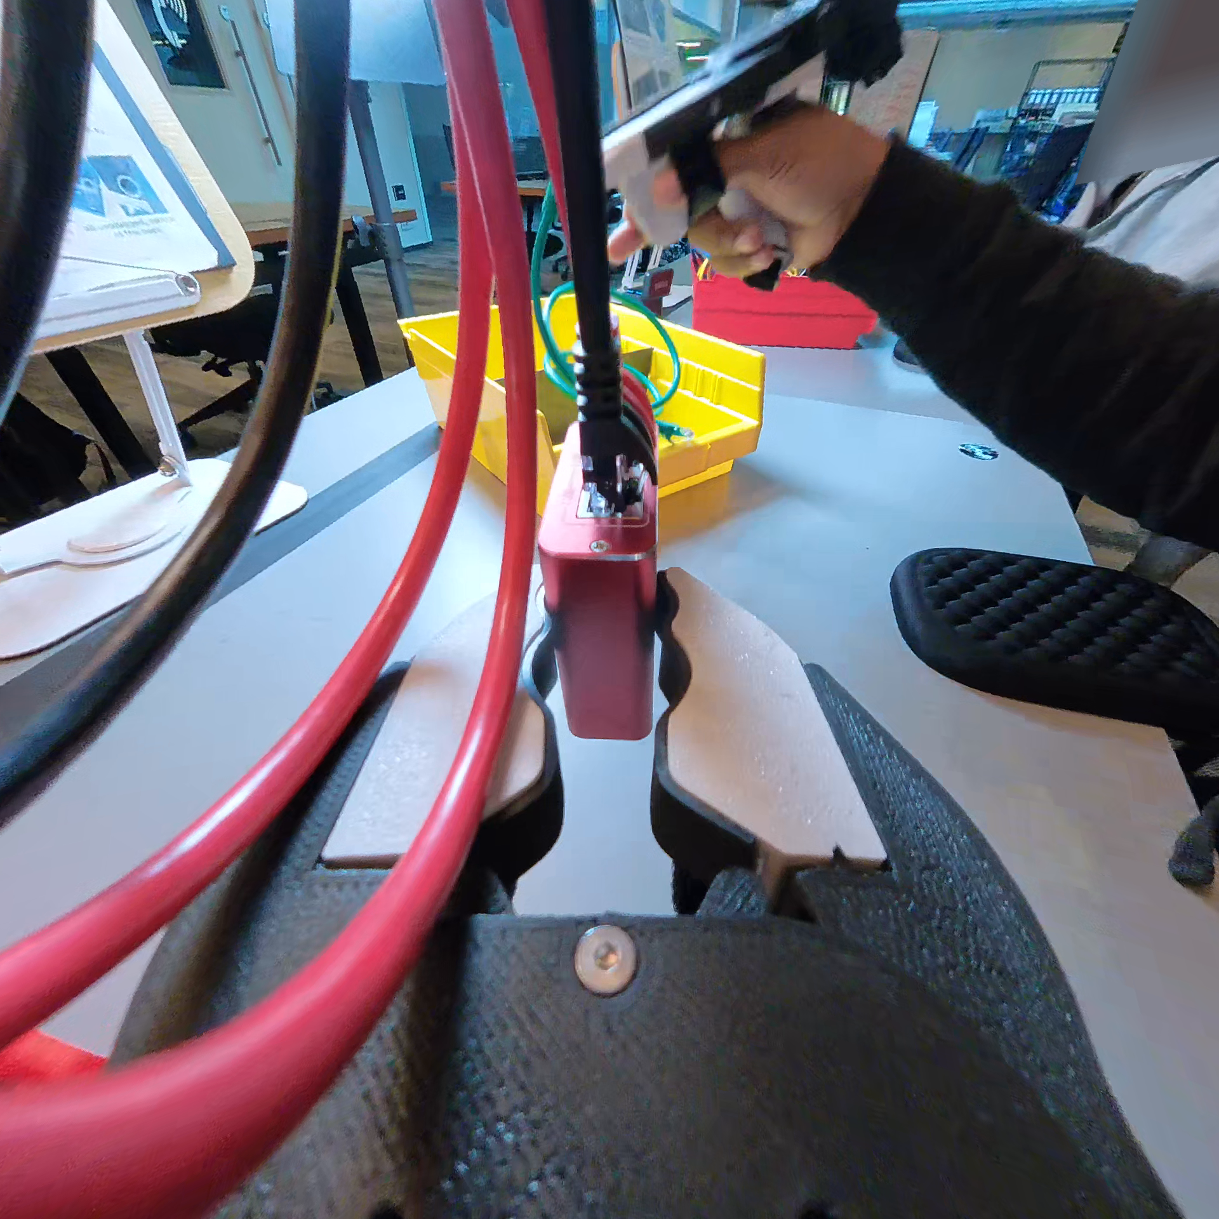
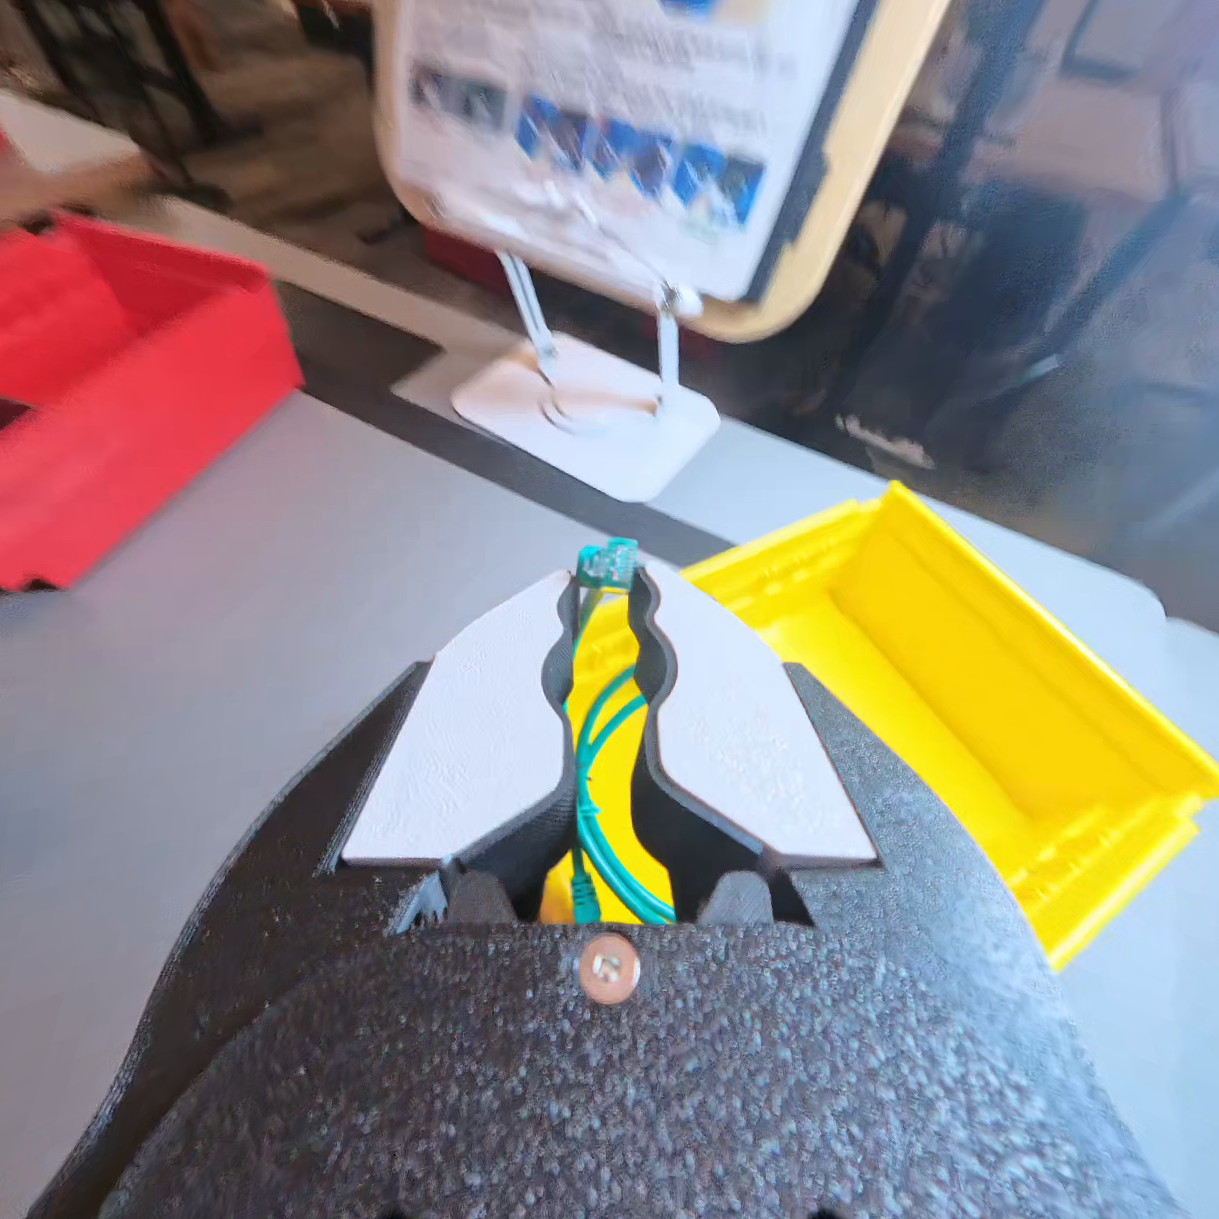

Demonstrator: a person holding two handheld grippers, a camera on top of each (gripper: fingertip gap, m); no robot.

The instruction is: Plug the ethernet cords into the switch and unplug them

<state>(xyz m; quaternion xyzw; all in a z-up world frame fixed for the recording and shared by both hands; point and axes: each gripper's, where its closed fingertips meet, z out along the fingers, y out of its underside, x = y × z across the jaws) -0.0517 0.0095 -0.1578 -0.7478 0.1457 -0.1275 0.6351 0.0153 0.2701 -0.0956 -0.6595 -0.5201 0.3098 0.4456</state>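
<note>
The left gripper (image 1: 601, 580) clamps the red ethernet switch (image 1: 603, 613) above the grey table (image 1: 857, 501), black cord (image 1: 587, 231) and red cords (image 1: 501, 396) plugged in. The right gripper (image 2: 603, 580) pinches the green cord's plug (image 2: 605, 561) above the yellow bin (image 2: 956, 659).

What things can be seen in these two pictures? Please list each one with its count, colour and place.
switch: 1, red, clamped in the left gripper
black cord: 1, black, plugged into the switch
red cords: at least 2, red, looping beside the switch
green cord: 1, green, plug in the right gripper, rest in the yellow bin
yellow bin: 1, yellow, on the table
red bin: 1, red, on the table
sign stand: 1, white, table edge
table: 1, grey
left gripper: 1, black
right gripper: 1, black
hand: 1, holding the right gripper
</note>
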